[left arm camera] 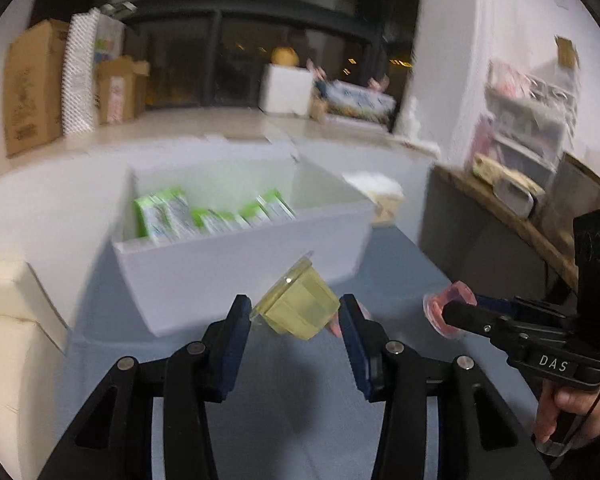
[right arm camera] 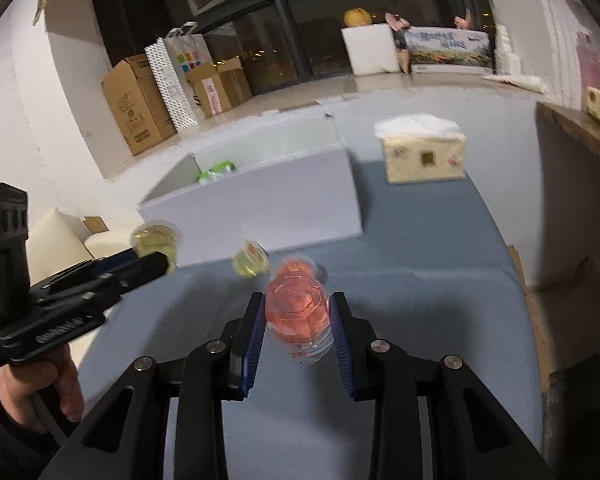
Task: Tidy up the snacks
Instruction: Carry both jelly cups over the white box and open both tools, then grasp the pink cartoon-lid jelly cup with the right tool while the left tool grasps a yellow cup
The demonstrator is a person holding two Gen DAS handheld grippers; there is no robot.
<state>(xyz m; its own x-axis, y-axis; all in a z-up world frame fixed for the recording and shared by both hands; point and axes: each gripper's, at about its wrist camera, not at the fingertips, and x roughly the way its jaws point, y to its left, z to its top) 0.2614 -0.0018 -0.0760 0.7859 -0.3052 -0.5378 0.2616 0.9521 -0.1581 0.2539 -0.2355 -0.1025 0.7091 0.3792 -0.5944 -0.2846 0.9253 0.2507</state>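
I am in the carrying step. My left gripper (left arm camera: pixel 296 312) is closed on a yellow translucent jelly cup (left arm camera: pixel 298 306), my right gripper (right arm camera: pixel 298 314) on a pink translucent jelly cup (right arm camera: pixel 296 308), both above the grey tabletop (right arm camera: pixel 420 280). Next each must clear the near wall of the white open box (left arm camera: pixel 228 264), which has free room beside the green packets (left arm camera: pixel 204 216).

Blue-grey table (right arm camera: pixel 440 280) carried white bin (right arm camera: pixel 268 208), tissue box (right arm camera: pixel 424 160), one yellow jelly cup (right arm camera: pixel 250 262), seemingly resting there.
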